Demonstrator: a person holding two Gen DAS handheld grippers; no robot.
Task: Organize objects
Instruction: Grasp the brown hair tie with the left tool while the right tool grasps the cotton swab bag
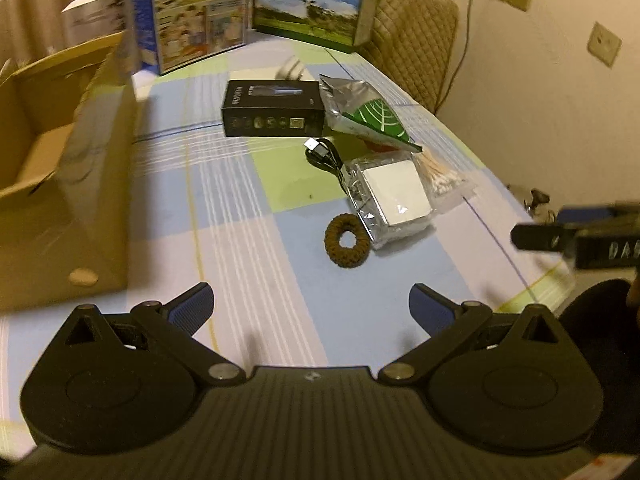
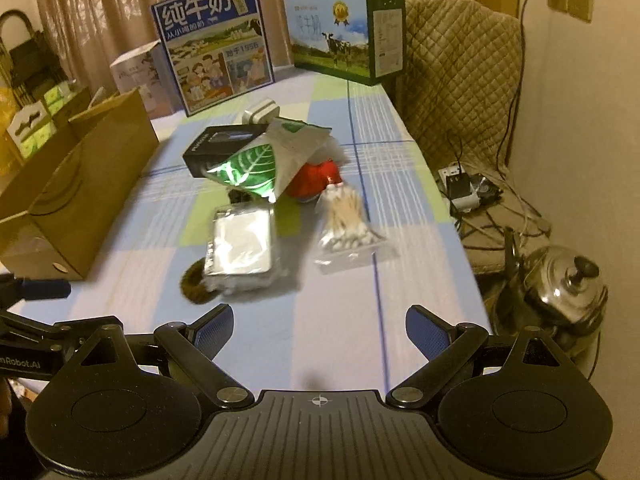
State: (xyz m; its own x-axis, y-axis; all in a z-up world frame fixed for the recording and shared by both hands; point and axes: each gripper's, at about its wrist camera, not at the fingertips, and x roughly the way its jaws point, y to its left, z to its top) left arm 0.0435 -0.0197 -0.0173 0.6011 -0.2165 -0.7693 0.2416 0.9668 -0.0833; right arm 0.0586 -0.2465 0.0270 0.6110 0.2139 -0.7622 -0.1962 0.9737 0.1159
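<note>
— Between my left gripper's [image 1: 311, 310] blue pads [image 1: 196, 304] what is there?
— Nothing but checked tablecloth [image 1: 248, 248]; the jaws stand wide apart and empty, low over the near edge of the table. My right gripper [image 2: 319, 332] is the same, spread wide, holding nothing.

— What lies closest ahead?
— From the left wrist, a brown hair tie [image 1: 347, 241] flat on the cloth, touching the near corner of a foil-wrapped white pack [image 1: 394, 196]. From the right wrist the hair tie [image 2: 196, 284] peeks out from under that pack [image 2: 242, 246].

— And beyond it?
— A clear bag of cotton swabs [image 2: 348, 224] just beside the pack on its right. A coiled black cable [image 1: 326, 158] behind the pack, then a silver pouch with a green leaf [image 1: 368, 116] leaning against a black box [image 1: 272, 110]. Something red [image 2: 316, 182] sits under the pouch; I cannot tell what it is.

— Where would things go?
— An open cardboard box [image 1: 68, 184] stands on the left side of the table, well apart from the cluster. Two milk cartons [image 2: 216, 48] stand upright at the far edge, and a quilted chair [image 2: 460, 80] stands off to the right
</note>
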